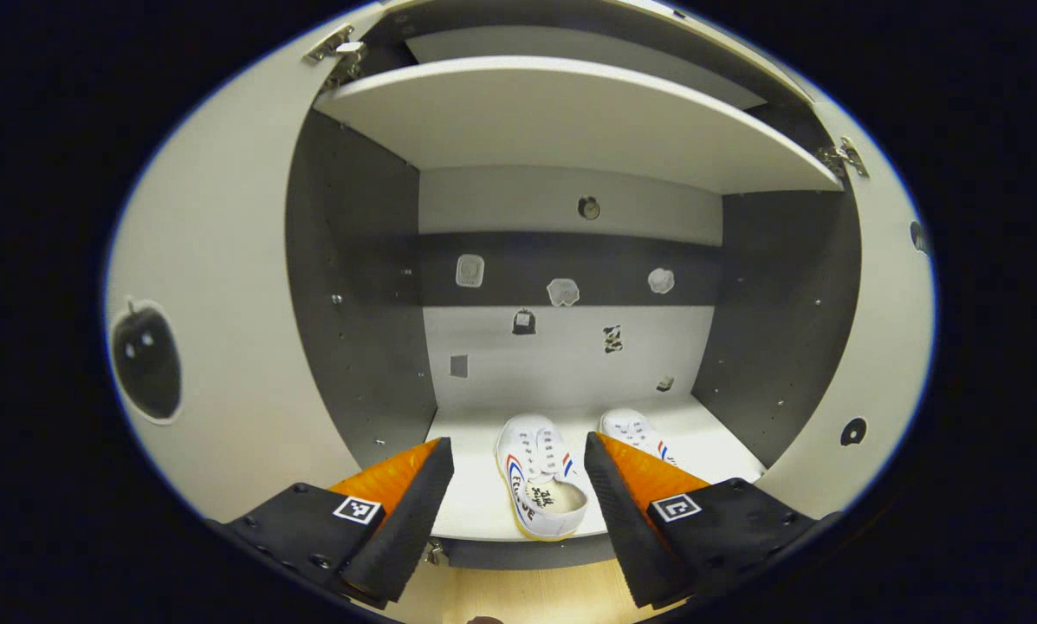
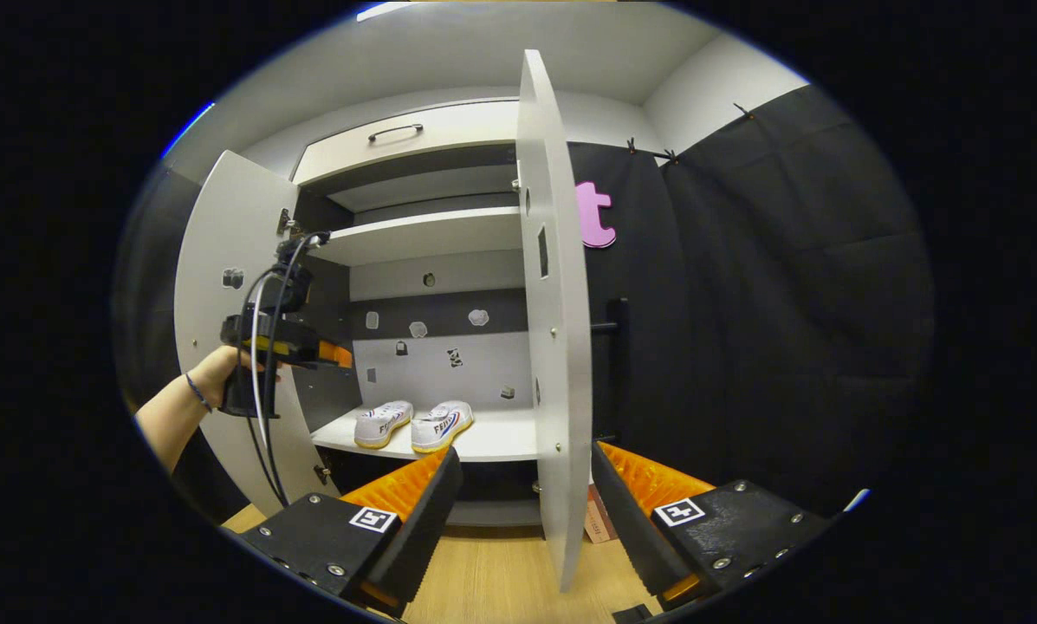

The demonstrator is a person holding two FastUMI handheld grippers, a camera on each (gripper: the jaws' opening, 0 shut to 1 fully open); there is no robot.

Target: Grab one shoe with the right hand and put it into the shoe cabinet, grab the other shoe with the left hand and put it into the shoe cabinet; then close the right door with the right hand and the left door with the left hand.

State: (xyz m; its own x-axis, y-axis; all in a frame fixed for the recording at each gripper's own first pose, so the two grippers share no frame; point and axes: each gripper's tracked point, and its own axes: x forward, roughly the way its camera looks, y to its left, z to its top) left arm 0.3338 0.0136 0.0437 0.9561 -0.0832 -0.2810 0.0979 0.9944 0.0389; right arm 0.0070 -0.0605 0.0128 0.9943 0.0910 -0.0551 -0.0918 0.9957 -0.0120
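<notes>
Open shoe cabinet [image 1: 570, 113]: two shoes [image 2: 414, 425] occupy the left part of the lower shelf [image 2: 505, 440]; its right part lies bare. The right door [image 2: 557, 347], edge-on, stands between the right gripper [image 2: 522, 494] and that opening.

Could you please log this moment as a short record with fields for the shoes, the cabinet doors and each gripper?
shoes: both shoes side by side on the lower shelf inside the shoe cabinet
right door: right door open, edge-on in the right gripper view
left door: left door open
left gripper: left gripper open, holding nothing, facing the shelf
right gripper: right gripper open, holding nothing, by the right door's edge
step left: closing both doors
</notes>
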